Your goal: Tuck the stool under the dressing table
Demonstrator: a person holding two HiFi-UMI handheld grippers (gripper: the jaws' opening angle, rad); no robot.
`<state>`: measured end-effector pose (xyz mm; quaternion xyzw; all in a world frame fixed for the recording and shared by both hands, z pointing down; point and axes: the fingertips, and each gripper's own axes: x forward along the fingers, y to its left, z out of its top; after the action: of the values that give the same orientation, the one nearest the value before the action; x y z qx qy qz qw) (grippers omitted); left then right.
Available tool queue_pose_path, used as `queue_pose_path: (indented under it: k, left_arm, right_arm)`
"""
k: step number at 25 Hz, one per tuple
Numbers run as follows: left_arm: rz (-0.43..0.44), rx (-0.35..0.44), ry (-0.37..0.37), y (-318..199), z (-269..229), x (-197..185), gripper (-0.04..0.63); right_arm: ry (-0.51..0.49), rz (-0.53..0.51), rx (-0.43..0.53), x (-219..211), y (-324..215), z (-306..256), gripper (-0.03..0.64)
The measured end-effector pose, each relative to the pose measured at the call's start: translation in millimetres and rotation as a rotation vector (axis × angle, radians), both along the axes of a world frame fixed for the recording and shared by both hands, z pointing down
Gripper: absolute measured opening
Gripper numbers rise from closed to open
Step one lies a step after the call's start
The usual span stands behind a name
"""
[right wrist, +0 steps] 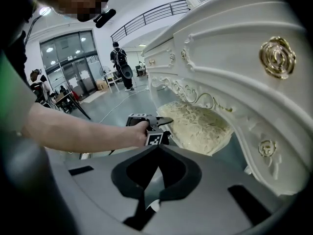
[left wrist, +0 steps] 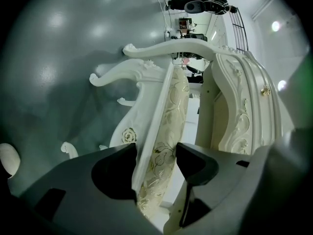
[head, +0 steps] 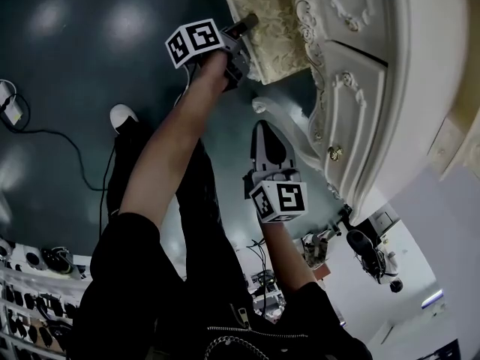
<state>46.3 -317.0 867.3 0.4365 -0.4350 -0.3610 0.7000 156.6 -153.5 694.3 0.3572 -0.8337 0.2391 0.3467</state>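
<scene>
Head view: L claw (head: 241, 37) is seen at top centre, held at arm's length, set against the edge of the stool (head: 281, 17). The stool's cream patterned seat is tucked partway under the carved front of the dressing table (head: 360, 88), which fills the upper right. R claw (head: 267, 142) is held lower and apart from the stool, just beside the dressing table's curved leg, w/ its marker cube nearest the camera. A dark floor (head: 67, 73) is seen under everything.

Left gripper view: L claw (left wrist: 155, 168) is clamped on the stool (left wrist: 168, 111). The white seat rail and the gold-patterned cushion edge are pinched btwn the two jaws. The stool's curled white legs are seen beyond, to the left; the dressing table (left wrist: 239, 106) is seen at right, close beside the seat.

Right gripper view: R claw (right wrist: 157, 156) is closed, tips met, w/ nothing held btwn them. Beyond it, L claw (right wrist: 157, 124) is seen at the near edge of the stool (right wrist: 200, 126), whose cushion lies below the dressing table (right wrist: 230, 48) apron. A gold rose knob (right wrist: 277, 57) is seen on the drawer front at right.
</scene>
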Motion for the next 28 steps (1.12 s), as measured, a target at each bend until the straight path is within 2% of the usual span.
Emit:
queue_pose_path:
  k: [12,20,21,24,28]
  left_arm:
    - [0.057,0.004,0.011,-52,1,17,0.264]
    - [0.133,0.014,0.052,-48,-4,15,0.272]
    - [0.155,0.014,0.026,-42,-4,13,0.270]
    - [0.267,0.035,-0.123,-18,-7,2,0.261]
    - [0.372,0.080,-0.344,14,-25,-29,0.099]
  right_arm:
    - [-0.004,0.021,0.002,15,-3,-6,0.006]
    - [-0.024,0.042,-0.001,11,3,-15,0.006]
    - [-0.028,0.050,0.002,9,4,-18,0.006]
    - [-0.046,0.062,0.017,2,6,-29,0.006]
    - [-0.073,0.102,0.030,-9,11,-41,0.006]
